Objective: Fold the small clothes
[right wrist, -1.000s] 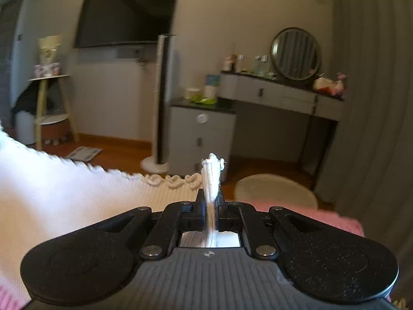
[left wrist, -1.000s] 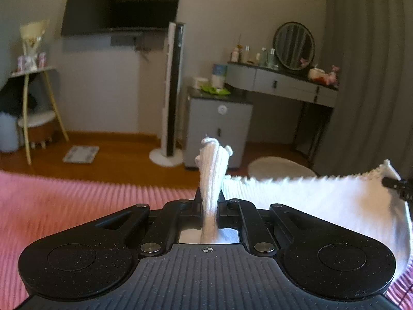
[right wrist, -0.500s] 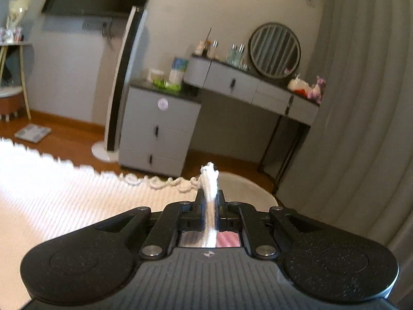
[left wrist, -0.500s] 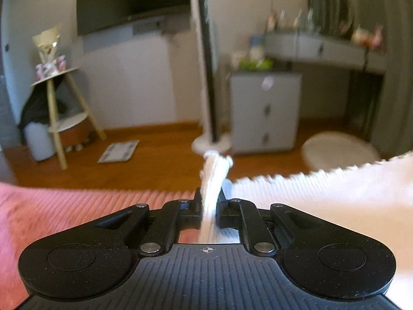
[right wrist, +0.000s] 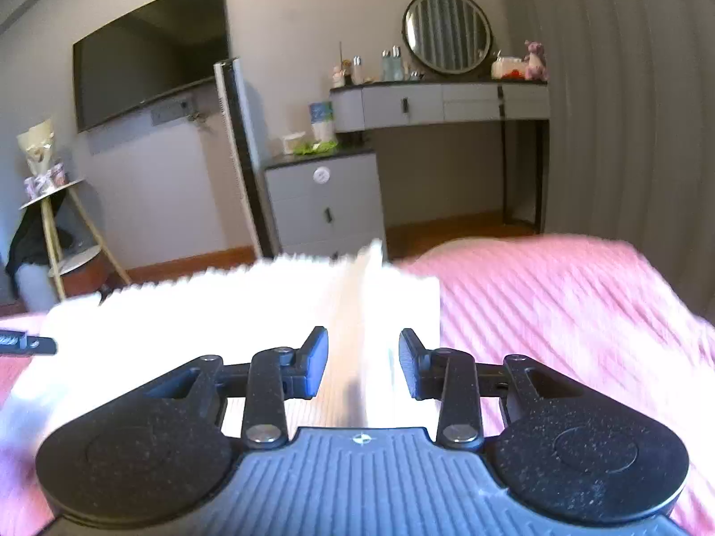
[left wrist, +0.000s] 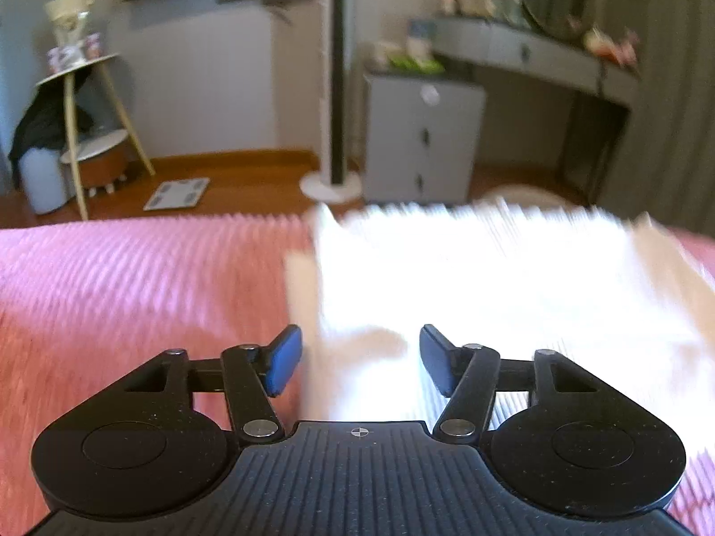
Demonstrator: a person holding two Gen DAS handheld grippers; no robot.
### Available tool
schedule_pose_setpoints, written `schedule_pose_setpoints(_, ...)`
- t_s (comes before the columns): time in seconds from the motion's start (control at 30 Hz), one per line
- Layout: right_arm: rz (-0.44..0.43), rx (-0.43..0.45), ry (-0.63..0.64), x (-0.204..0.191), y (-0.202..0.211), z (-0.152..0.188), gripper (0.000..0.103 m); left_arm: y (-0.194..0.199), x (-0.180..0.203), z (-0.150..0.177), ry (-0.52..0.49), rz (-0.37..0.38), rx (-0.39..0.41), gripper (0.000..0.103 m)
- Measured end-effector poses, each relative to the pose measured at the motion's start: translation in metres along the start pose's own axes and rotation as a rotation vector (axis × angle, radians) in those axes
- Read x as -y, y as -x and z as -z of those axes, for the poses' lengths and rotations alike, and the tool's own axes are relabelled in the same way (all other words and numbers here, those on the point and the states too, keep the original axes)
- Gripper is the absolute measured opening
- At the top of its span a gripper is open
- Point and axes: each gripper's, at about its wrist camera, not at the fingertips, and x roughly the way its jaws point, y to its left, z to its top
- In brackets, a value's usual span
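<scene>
A white knitted garment [left wrist: 491,277] lies spread on the pink ribbed bedspread [left wrist: 134,286], blurred by motion. My left gripper [left wrist: 359,364] is open and empty, with the garment's left edge lying between and under its fingers. In the right wrist view the same white garment [right wrist: 223,312] lies on the bedspread [right wrist: 558,312]. My right gripper [right wrist: 363,368] is open and empty over the garment's right edge. A dark fingertip of the left gripper [right wrist: 27,344] shows at the far left of that view.
Beyond the bed's far edge are wooden floor, a grey drawer cabinet [right wrist: 326,205], a tall tower fan [left wrist: 337,71], a dressing table with round mirror [right wrist: 447,31], a side stand [left wrist: 85,111] and grey curtains [right wrist: 625,111].
Both grippers were shut on the raised white garment's edges. They have lowered it onto the bedspread and opened, letting the cloth go.
</scene>
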Motion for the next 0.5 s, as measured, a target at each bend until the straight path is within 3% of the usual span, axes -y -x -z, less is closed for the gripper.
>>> schedule_pose_setpoints(0.13, 0.029, -0.066, -0.022, 0.007, -0.001, 0.0, 0.034, 0.003, 0.02, 0.009, -0.039, -0.025, -0.035, 0.07)
schedule_pose_setpoints(0.3, -0.005, -0.047, -0.036, 0.0, 0.006, 0.001, 0.031, 0.001, 0.033, 0.008, -0.057, -0.051, -0.055, 0.074)
schedule_pose_setpoints(0.5, -0.007, -0.022, 0.032, -0.005, -0.008, 0.019, 0.012, -0.004, 0.043, 0.011, -0.081, -0.076, -0.053, 0.079)
